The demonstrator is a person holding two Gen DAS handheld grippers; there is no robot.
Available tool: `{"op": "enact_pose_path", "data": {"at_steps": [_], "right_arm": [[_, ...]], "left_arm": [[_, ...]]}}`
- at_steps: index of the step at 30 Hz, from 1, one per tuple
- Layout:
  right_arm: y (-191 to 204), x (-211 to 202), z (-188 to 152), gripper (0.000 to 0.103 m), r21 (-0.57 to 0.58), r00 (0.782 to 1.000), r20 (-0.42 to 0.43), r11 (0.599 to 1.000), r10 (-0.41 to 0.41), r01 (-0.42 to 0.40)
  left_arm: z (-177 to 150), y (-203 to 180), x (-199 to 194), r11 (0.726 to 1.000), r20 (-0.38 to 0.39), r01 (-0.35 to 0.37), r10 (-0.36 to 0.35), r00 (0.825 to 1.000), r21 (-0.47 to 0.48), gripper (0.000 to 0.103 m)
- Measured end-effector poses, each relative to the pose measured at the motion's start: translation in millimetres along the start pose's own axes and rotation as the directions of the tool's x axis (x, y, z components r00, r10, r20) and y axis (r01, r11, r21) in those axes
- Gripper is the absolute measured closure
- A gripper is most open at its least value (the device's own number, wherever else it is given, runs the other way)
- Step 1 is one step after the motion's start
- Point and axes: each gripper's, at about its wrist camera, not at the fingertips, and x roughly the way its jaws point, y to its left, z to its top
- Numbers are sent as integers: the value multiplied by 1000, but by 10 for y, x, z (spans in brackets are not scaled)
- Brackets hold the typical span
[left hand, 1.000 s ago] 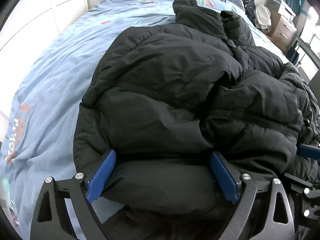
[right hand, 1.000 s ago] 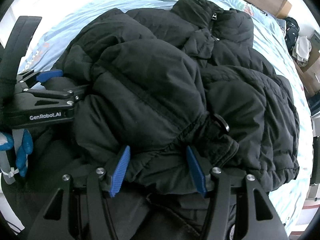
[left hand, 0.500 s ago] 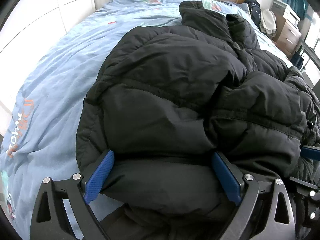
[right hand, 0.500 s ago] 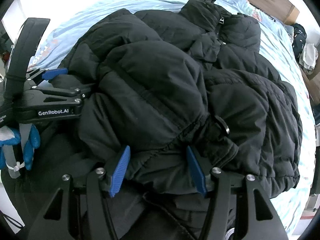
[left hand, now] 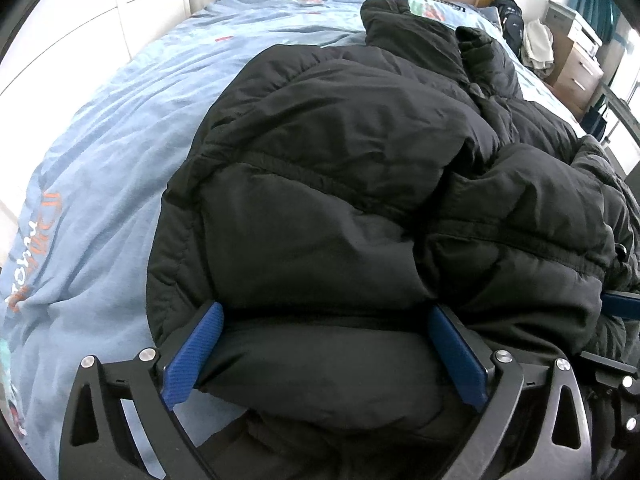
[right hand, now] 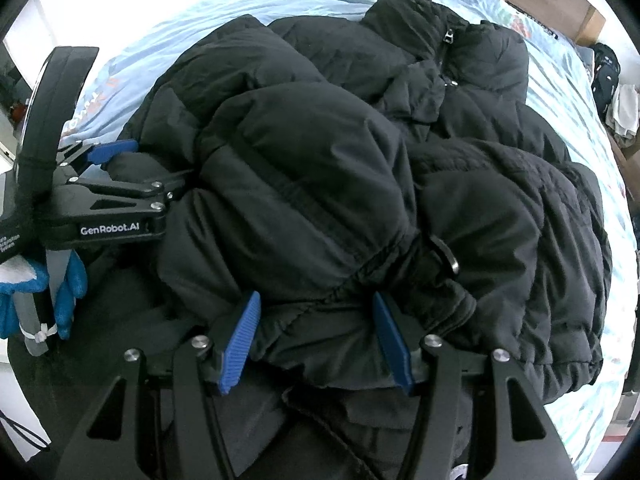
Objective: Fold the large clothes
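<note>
Only rt view shows zipper (right hand: 449,36); left tool (left hand: 326,354) opening round jacket (left hand: 340,168) hem, right tool (right hand: 316,344) clamps cuff.

Soft daylight, blown out white at the upper left; strong fisheye bending, dark vignetted corners, sharp focus.

The left gripper (left hand: 326,354) now has its jaws wider than a second ago, and they are opening at this moment. The thick lower edge of the black jacket (left hand: 340,184) lies between its blue pads (left hand: 192,354), which now stand a little further apart around that fold. In the right wrist view the left gripper (right hand: 116,168) sits slightly more toward the middle of the picture than before.
</note>
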Motion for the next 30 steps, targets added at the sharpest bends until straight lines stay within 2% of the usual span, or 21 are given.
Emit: {"op": "enact_pose_path", "data": {"at_steps": [5, 8, 11, 13, 19, 25, 30], "right_arm": [[-43, 17, 9, 46, 4, 1000, -8, 1000, 20, -20], [-123, -36, 17, 46, 11, 998, -15, 998, 67, -67], [-284, -158, 68, 46, 25, 991, -13, 990, 136, -136], [-446, -282, 142, 46, 28, 989, 8, 989, 145, -145], [-1311, -572, 648, 46, 131, 989, 121, 986, 83, -99], [-2192, -535, 1391, 46, 243, 971, 238, 968, -3, -56], [-2679, -274, 1902, 46, 297, 961, 277, 949, 22, -108]], "left_arm": [[31, 14, -11, 1000, -14, 11, -11, 1000, 2, 2], [86, 32, -68, 1000, -40, 15, -15, 999, 6, 2], [270, 87, -198, 1000, -45, 18, -17, 999, 12, 2], [430, 132, -276, 1000, -34, 17, -16, 999, 22, 2], [1344, 291, -307, 997, 16, 73, -73, 997, -3, 2], [2320, 231, 109, 991, 51, 131, -131, 990, 0, 2], [2875, 129, 588, 985, 68, 169, -167, 984, -28, 2]]}}
